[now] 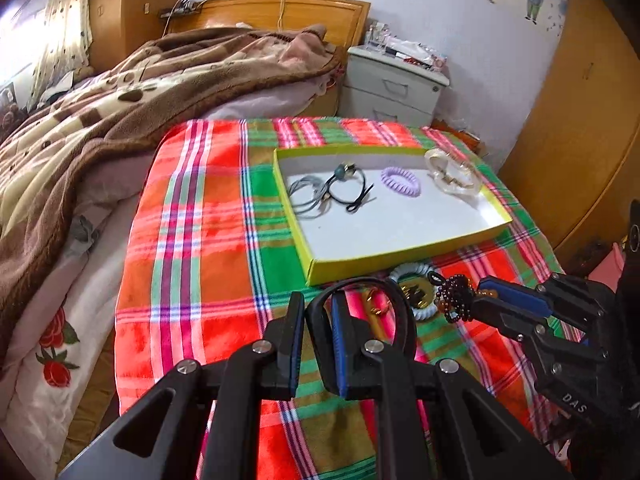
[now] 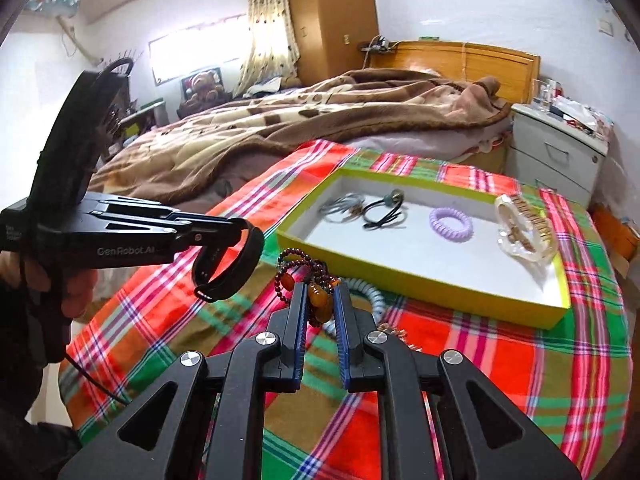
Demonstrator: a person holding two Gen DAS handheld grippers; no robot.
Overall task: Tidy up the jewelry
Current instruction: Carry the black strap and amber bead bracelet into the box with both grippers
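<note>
My left gripper point(image 1: 318, 300) is shut on a black wristband point(image 1: 402, 308) whose loop arcs over the right finger. From the right wrist view the left gripper point(image 2: 240, 228) hangs above the plaid cloth with the wristband point(image 2: 252, 252) dangling. My right gripper point(image 2: 320, 288) is shut on a dark beaded bracelet point(image 2: 294, 262) with amber beads; the right gripper point(image 1: 482, 288) carries the beaded bracelet point(image 1: 454, 298) just in front of the yellow-green tray point(image 1: 360, 268). The tray point(image 2: 440, 296) holds grey hair ties point(image 1: 308, 196), a black tie point(image 1: 348, 184), a purple coil point(image 1: 400, 180) and a clear case point(image 1: 452, 172).
A pale coil hair tie point(image 1: 412, 270) and small gold pieces point(image 1: 376, 306) lie on the plaid cloth point(image 1: 200, 240) in front of the tray. A bed with a brown blanket point(image 1: 120, 92) is to the left, a white nightstand point(image 1: 392, 84) behind. A hand point(image 2: 76, 288) grips the left handle.
</note>
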